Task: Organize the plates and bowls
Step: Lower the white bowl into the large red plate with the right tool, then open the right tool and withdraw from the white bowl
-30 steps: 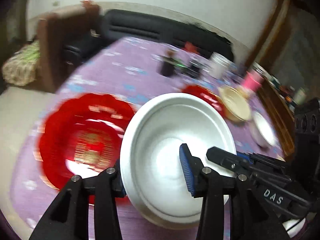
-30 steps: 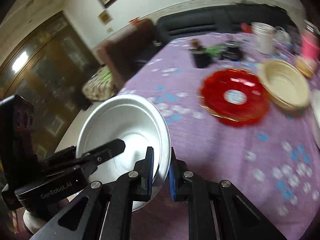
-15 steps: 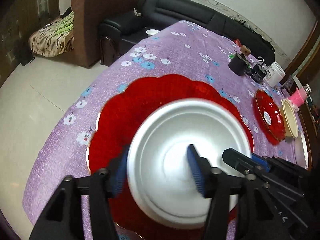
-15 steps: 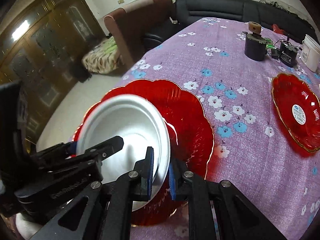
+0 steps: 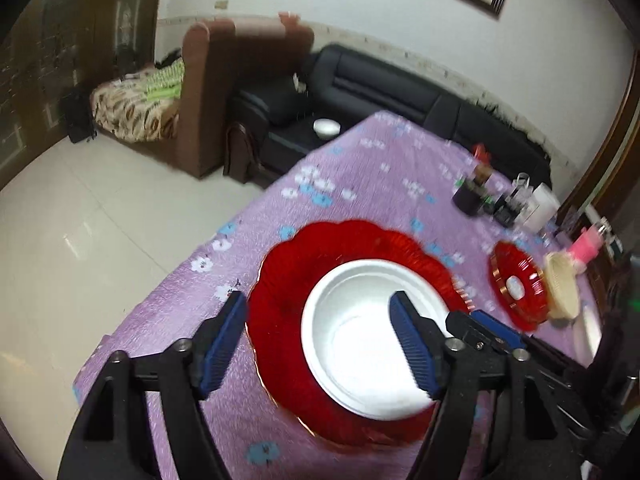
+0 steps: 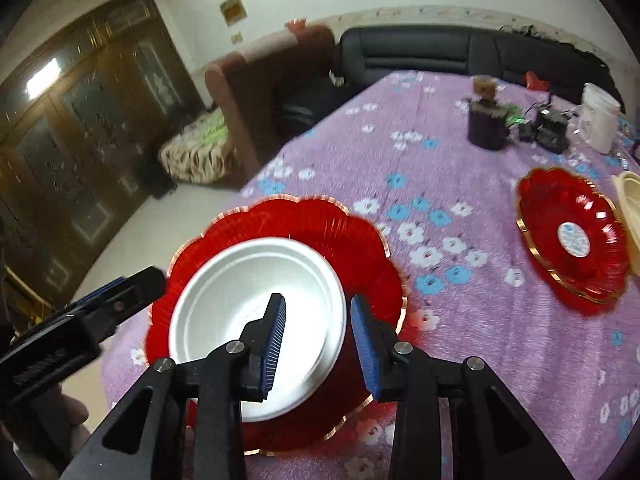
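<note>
A white bowl (image 5: 372, 340) (image 6: 248, 308) rests upright inside a large scalloped red plate (image 5: 352, 248) (image 6: 304, 232) on the purple flowered tablecloth. My left gripper (image 5: 320, 344) is open and its jaws are still opening. One pad hangs over the bowl's inside and the other stands outside the red plate's left edge, neither pressing. My right gripper (image 6: 320, 340) straddles the bowl's right rim. Its jaws are opening too, and both pads stand off the rim.
A smaller red plate (image 6: 572, 236) and a cream bowl (image 6: 630, 216) lie to the right. A dark jar (image 6: 486, 124), a white mug (image 6: 600, 120) and small clutter stand at the far end. The table edge (image 5: 168, 284) drops to the floor on the left.
The white bowl travelled over the large red plate and now sits in it. Both grippers let go of its rim: the left spread wide, the right parted.
</note>
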A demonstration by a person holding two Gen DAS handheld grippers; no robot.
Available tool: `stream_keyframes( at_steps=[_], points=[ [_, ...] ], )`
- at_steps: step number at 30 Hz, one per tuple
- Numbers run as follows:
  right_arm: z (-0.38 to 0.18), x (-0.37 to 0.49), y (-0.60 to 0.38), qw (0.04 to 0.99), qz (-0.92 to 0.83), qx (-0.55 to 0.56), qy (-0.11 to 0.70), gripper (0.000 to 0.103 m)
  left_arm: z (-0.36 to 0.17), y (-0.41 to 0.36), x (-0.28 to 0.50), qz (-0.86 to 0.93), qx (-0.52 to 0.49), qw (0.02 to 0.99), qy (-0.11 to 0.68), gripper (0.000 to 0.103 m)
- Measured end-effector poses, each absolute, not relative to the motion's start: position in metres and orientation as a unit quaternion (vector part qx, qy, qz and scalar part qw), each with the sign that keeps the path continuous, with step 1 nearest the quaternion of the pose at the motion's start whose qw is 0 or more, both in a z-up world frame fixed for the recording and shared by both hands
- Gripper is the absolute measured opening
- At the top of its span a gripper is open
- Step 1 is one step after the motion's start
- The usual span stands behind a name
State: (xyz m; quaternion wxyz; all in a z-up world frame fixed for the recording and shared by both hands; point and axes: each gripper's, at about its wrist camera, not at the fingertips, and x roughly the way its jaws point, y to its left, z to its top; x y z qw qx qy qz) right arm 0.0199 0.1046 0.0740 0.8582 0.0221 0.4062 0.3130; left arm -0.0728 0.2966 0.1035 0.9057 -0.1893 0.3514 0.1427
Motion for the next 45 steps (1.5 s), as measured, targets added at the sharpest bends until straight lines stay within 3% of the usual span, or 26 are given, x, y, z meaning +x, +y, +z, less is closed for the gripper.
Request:
stream_keyframes(
  at_steps=[2,3,5,7,20,32,40,45],
  points=[
    [0.084,0.008,0.09,0.878,0.292,0.023,0.378,0.04,0.118,0.283,-0.089,0.16,-0.171,0.921,0.312,0.095],
    [0.089,0.001,0.082,0.891,0.278,0.02,0.36,0.043,0.124,0.276,-0.094,0.165,-0.163,0.927,0.295,0.096],
    [0.094,-0.008,0.065,0.909,0.253,0.022,0.331,0.066,0.134,0.256,-0.106,0.155,-0.146,0.941,0.262,0.096],
    [0.095,-0.012,0.047,0.917,0.24,0.038,0.317,0.08,0.14,0.232,-0.108,0.131,-0.127,0.95,0.254,0.096],
    [0.039,0.004,-0.114,0.894,0.125,0.155,0.401,0.08,0.111,0.132,-0.087,0.019,-0.058,0.939,0.338,0.096],
    [0.016,0.002,-0.145,0.885,0.114,0.181,0.414,0.08,0.098,0.104,-0.08,0.003,-0.047,0.927,0.371,0.096],
    [0.034,-0.016,-0.164,0.892,0.117,0.186,0.394,0.079,0.089,0.1,-0.075,-0.006,-0.045,0.919,0.392,0.096],
    [0.09,-0.069,-0.249,0.933,0.03,0.189,0.304,0.079,0.085,0.098,-0.075,-0.019,-0.038,0.919,0.393,0.096]
  ],
)
